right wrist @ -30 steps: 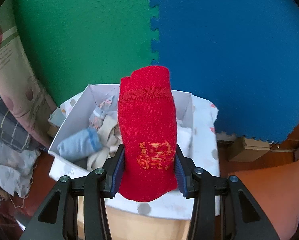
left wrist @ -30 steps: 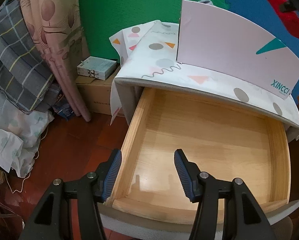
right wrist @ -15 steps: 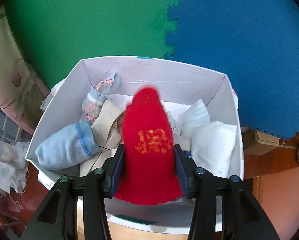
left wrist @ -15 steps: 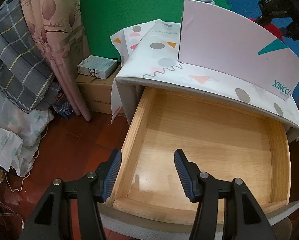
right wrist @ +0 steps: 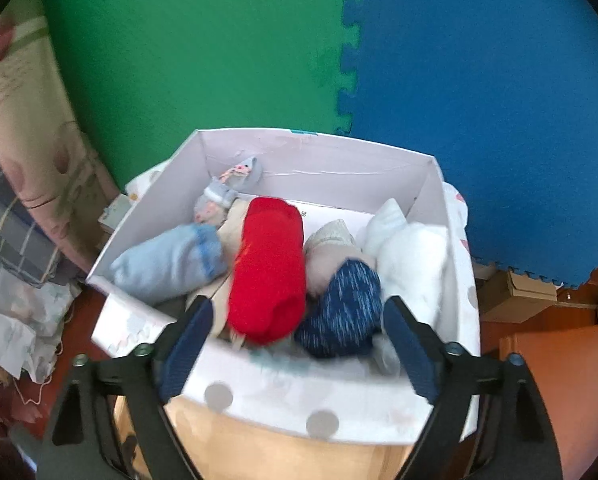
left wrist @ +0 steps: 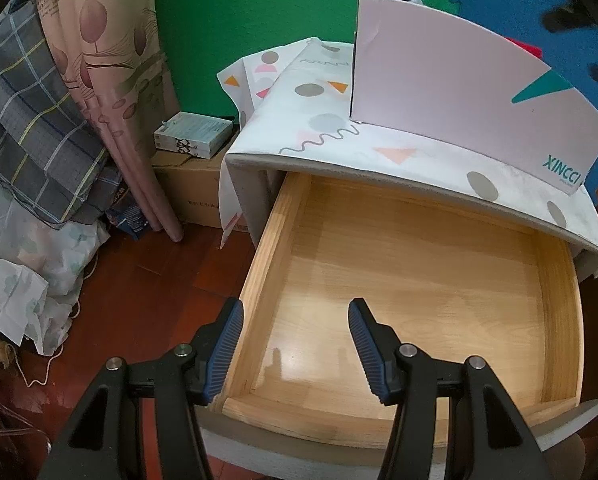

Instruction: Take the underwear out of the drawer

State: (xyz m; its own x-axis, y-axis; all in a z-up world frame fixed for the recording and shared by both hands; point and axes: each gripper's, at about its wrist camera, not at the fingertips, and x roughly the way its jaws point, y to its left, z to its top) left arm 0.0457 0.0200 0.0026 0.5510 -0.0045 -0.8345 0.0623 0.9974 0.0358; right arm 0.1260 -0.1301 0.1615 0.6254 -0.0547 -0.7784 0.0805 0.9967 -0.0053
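Right gripper (right wrist: 295, 344): jaws opening, spread wide at lower centre of the right wrist view, pads clear of everything. Between and just beyond them the red rolled garment (right wrist: 269, 272) lies in the white box (right wrist: 323, 160), not pinched, leaning against a dark blue speckled roll (right wrist: 341, 312) to its right. Same box also holds a light blue roll (right wrist: 167, 260) at left, a white bundle (right wrist: 413, 256) at right, and a small grey patterned piece (right wrist: 235, 184) at the back. The frame is blurred, so finer detail is unreadable. The box sits on the patterned cabinet top (left wrist: 323, 120), upper right of the left wrist view. Left gripper (left wrist: 295, 346): jaws partly spread, nothing between them, at bottom centre over the front left corner of the open wooden drawer (left wrist: 559, 320), whose floor shows bare wood. The left finger (left wrist: 225, 348) is outside the drawer's left wall, the right one over the interior. Folded plaid fabric (left wrist: 31, 120) and a curtain (left wrist: 111, 60) are at left of that view.
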